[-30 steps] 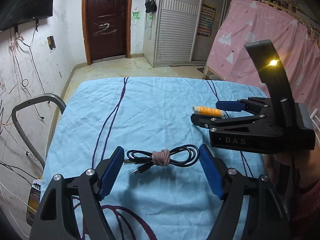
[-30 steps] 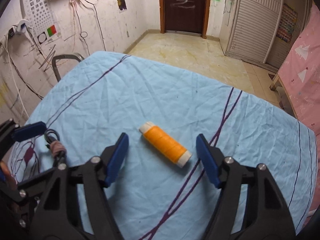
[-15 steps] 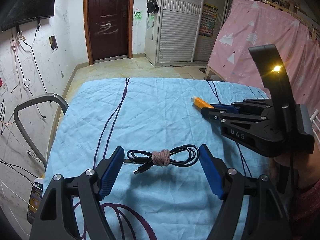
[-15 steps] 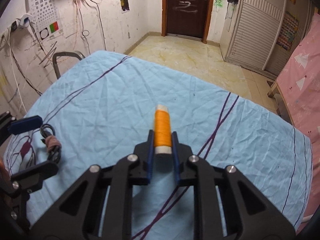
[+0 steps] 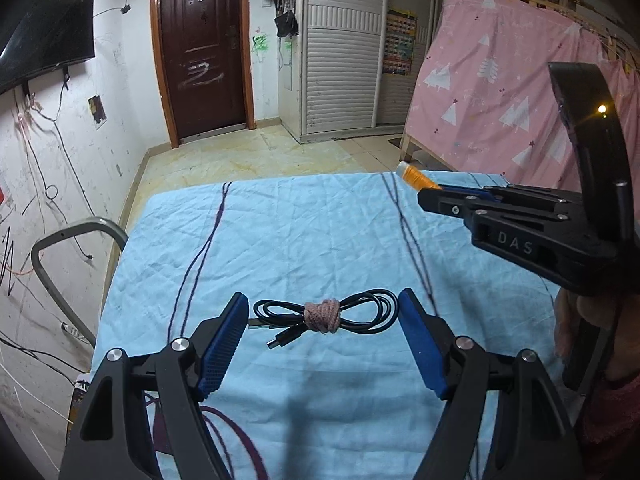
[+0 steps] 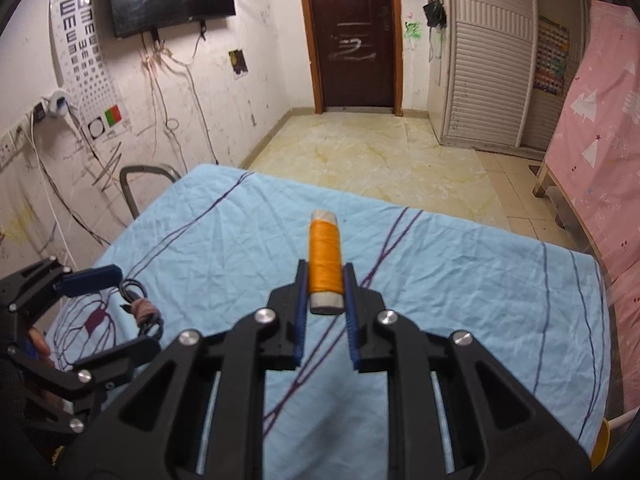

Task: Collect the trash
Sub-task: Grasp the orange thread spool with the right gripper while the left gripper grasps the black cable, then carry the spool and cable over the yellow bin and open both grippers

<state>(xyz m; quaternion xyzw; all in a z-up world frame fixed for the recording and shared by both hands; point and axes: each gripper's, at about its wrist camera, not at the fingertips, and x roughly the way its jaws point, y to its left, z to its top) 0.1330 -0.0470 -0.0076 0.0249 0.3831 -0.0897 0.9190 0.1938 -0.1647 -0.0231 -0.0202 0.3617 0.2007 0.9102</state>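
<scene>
right claw clenched on the orange thread spool, blue pads pinching its near end, spool poking fwd past the tips & lifted clear of the blue cloth on the table. left claw released, jaws wide, hovering w/ the black usb cable framed between its 2 pads but not touched. cable lies coiled flat on the cloth, tied at the middle w/ a pinkish band. relative to the cable: spool is up & to the right, well apart; grey chair frame off the cloth's left edge.
</scene>
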